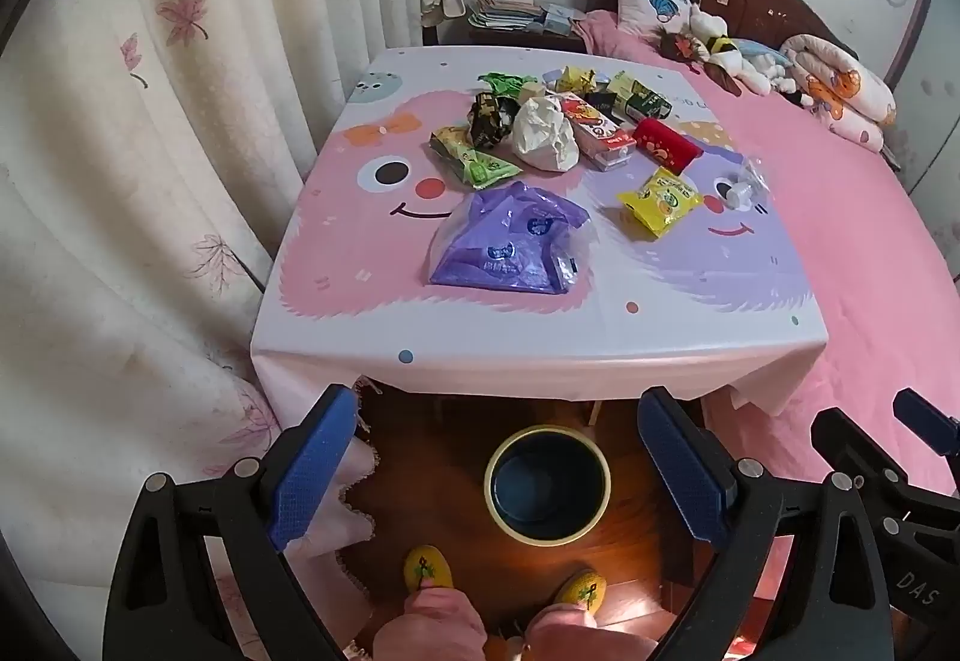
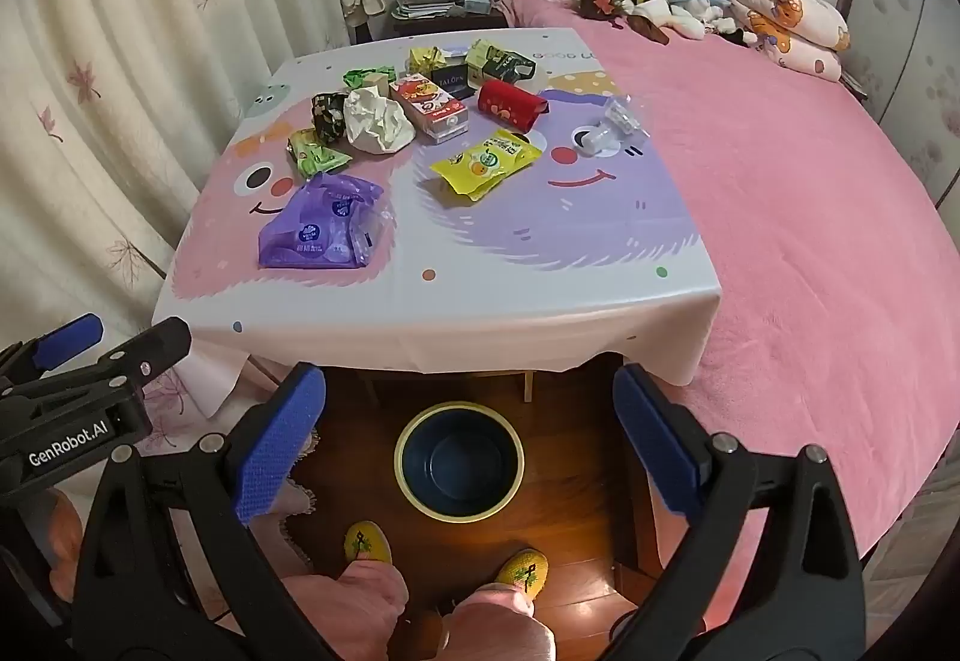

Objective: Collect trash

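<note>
Wrapper litter on cartoon tablecloth

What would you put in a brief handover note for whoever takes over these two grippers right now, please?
Left gripper: open, holds nothing. Right gripper: open, holds nothing.
Bin: on the floor at the table's near edge, looks empty.
Trash on the table: purple bag nearest, yellow pouch, white crumpled paper, red pack, more wrappers behind.
Done: nothing binned. Left: all of it.

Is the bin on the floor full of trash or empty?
Empty. Both views look straight into the bin, and its dark blue bottom is bare. All the wrappers, like the purple bag, lie on the table.
</note>
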### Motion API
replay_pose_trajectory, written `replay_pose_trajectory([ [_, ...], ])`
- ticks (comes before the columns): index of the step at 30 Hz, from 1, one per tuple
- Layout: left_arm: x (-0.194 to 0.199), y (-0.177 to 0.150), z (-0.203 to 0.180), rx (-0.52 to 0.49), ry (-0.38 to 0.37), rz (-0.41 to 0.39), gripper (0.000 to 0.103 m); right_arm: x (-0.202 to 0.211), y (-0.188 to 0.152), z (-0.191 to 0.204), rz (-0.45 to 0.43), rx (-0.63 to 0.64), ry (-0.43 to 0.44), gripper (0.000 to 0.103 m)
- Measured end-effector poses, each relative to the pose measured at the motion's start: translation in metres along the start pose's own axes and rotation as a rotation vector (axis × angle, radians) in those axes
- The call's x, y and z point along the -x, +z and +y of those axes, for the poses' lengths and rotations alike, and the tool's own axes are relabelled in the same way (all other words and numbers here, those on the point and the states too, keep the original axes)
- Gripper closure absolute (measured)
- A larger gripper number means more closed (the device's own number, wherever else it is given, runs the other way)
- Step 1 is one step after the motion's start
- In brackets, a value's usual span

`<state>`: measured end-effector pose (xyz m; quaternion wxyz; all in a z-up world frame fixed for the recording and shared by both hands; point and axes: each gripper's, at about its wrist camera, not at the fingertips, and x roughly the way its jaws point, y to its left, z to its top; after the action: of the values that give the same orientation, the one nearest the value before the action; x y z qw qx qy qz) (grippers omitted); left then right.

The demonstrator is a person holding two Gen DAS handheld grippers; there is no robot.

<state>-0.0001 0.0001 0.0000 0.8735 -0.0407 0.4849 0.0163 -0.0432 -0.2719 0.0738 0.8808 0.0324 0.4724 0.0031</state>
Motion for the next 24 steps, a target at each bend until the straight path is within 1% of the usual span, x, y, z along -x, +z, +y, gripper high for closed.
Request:
replay_pose_trajectory([
  [8, -0.001, 0.004, -0.002, -0.021, -0.024, 0.008, 0.007, -0.001, 0.001, 0.0, 0.0, -0.004, 0.008, 0.007],
  [9, 0.007, 0.005, 0.005, -0.005, -0.016, -0.013, 0.007, -0.001, 0.001, 0.0, 0.001, -0.003, 0.008, 0.007],
  [13, 0.011, 0.009, 0.007, -0.011, -0.021, -0.013, 0.007, -0.002, 0.001, 0.0, 0.001, -0.004, 0.008, 0.007],
  [15, 0.004, 0.005, 0.0, -0.012, -0.017, -0.017, 0.007, -0.002, 0.001, 0.0, 0.002, -0.005, 0.007, 0.007],
  [24, 0.004, 0.006, -0.005, -0.018, -0.004, -0.03, 0.007, -0.005, 0.003, -0.002, 0.002, -0.005, 0.009, 0.007],
])
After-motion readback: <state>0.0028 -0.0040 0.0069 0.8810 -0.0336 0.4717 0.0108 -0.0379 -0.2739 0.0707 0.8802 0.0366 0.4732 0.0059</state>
